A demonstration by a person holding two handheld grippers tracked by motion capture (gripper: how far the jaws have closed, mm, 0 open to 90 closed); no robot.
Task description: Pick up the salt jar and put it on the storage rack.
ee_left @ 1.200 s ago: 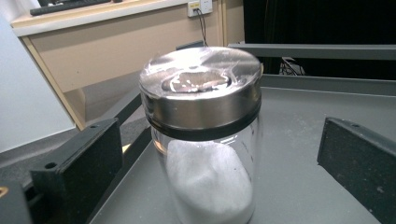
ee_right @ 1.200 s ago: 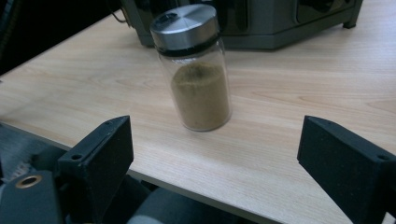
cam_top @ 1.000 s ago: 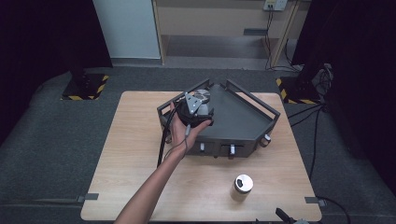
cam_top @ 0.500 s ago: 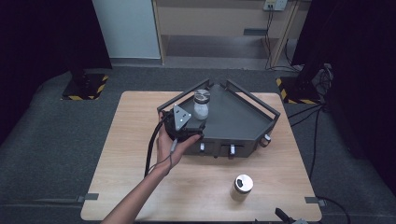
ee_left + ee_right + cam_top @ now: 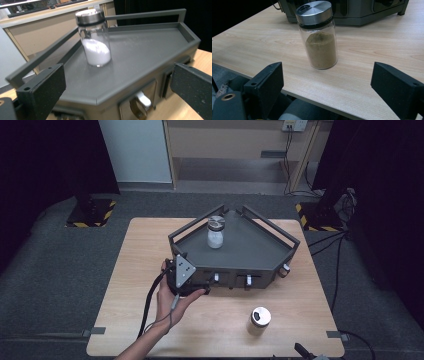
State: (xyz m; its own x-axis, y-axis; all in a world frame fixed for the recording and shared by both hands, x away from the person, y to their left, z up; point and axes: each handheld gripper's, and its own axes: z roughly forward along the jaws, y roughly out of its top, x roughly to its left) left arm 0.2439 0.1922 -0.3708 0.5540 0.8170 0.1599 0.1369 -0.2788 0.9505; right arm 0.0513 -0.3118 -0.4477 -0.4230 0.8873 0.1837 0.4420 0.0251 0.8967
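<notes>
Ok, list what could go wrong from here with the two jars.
1. The brown spice jar stands near the table's front edge; a clumsy approach by the open right gripper might knock it off.
2. The left gripper, open, sits close before the rack; it could bump the rail and topple the white jar.

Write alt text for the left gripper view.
A glass jar of white powder with a metal lid stands upright on a dark grey corner tray with railed edges. The left gripper has its black jaws open and empty in the foreground, apart from the jar.
</notes>
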